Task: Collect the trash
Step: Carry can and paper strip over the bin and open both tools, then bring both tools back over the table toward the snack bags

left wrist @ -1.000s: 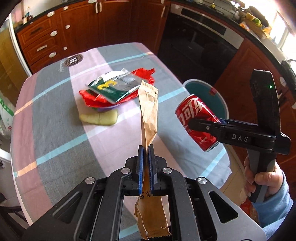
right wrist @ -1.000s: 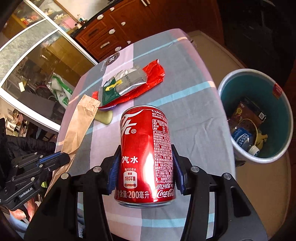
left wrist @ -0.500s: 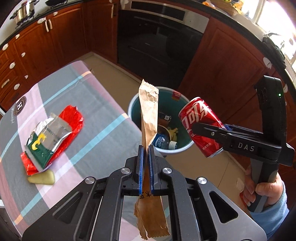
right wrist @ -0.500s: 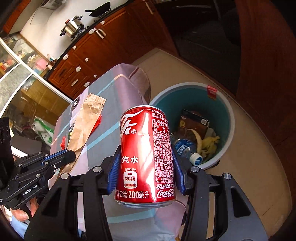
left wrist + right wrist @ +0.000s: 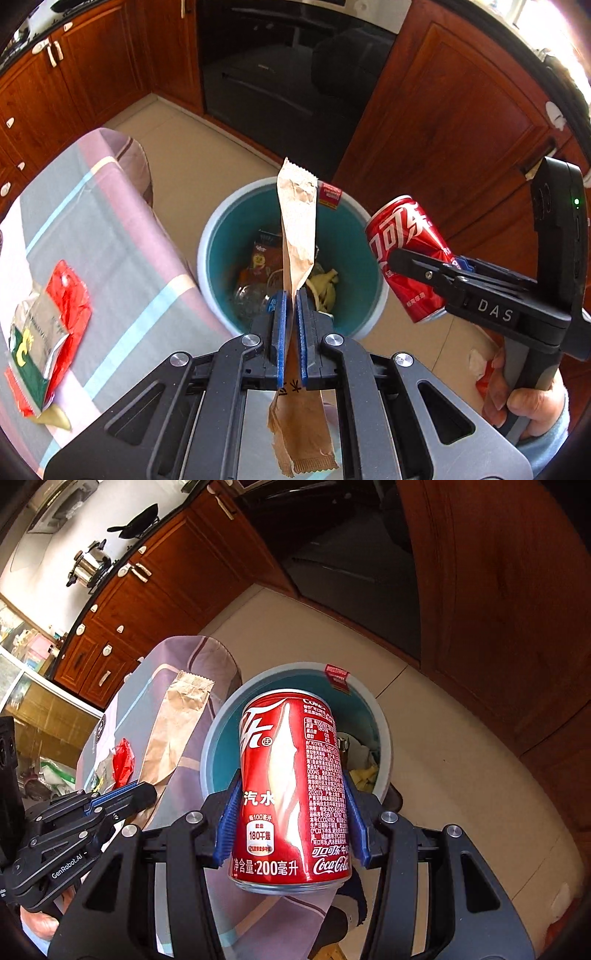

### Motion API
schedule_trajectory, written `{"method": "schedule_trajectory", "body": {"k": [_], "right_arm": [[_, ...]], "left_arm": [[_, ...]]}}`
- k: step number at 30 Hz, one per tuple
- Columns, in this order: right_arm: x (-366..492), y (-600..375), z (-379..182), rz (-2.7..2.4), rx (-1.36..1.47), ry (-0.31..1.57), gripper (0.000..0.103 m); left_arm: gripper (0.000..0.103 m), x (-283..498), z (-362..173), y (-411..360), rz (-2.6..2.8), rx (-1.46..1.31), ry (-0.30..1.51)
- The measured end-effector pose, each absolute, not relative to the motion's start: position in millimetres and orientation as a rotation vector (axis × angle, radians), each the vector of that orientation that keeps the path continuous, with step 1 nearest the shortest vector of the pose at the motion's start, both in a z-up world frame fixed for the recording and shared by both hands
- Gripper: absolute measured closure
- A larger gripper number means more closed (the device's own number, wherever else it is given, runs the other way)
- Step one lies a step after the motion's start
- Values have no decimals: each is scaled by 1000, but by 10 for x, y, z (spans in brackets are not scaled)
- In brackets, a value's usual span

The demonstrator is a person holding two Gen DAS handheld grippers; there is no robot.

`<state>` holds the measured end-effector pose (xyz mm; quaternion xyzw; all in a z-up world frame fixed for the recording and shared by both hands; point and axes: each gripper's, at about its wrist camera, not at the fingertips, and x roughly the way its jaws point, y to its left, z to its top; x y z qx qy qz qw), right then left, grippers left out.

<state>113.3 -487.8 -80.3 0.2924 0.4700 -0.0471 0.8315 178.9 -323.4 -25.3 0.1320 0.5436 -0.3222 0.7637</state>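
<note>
My left gripper (image 5: 290, 295) is shut on a long brown paper wrapper (image 5: 297, 236) and holds it upright over the teal trash bin (image 5: 221, 236). My right gripper (image 5: 291, 786) is shut on a red Coca-Cola can (image 5: 291, 786), held just above the bin's (image 5: 384, 731) near rim. The can (image 5: 406, 254) shows to the right of the bin in the left wrist view, and the wrapper (image 5: 177, 723) shows at left in the right wrist view. The bin holds a snack packet, a bottle and banana peel.
The cloth-covered table (image 5: 110, 236) stands left of the bin, with a red and green snack bag pile (image 5: 44, 332) and a pale peel piece (image 5: 55, 419) on it. Wooden cabinets (image 5: 443, 110) and a dark oven (image 5: 288, 66) stand behind the bin.
Both grippers have swung from above the table to the bin, each carrying its item. The wrapper now hangs over the bin opening and the can is at its rim.
</note>
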Motion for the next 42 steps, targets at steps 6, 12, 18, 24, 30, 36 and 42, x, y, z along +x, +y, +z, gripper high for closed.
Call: {"method": "schedule_trajectory", "body": {"k": [6,12,18,24,30,36,42], "right_arm": [[1247,-4945,-1000,-128,635,1030,56],[1352,-4952,-1068,-150,644,1039,48],[1381,-4940,-1036,-170,644,1027,25],[1342,-4908,-1016,-193,660,1046,18],[1301,-4827,-967,-193,662,1064,18],[1215,-4688,-824,-196,652,1052,16],[1146,-4477,-622,-175,618,1039,16]], "left_arm": [[97,1917,-445,-3419,-704,284,1216],[85,2105,-576,-3471,-686,262,1247],[43,2094,-567,-3418,-671,272,1216],[29,2093,-519,-3271,-669,233,1217],[26,1995,-434,-3116,-674,208,1206],[20,1864,-264,-2888,-672,177,1165],[10,1721,-72,-2592,-656,160,1105]]}}
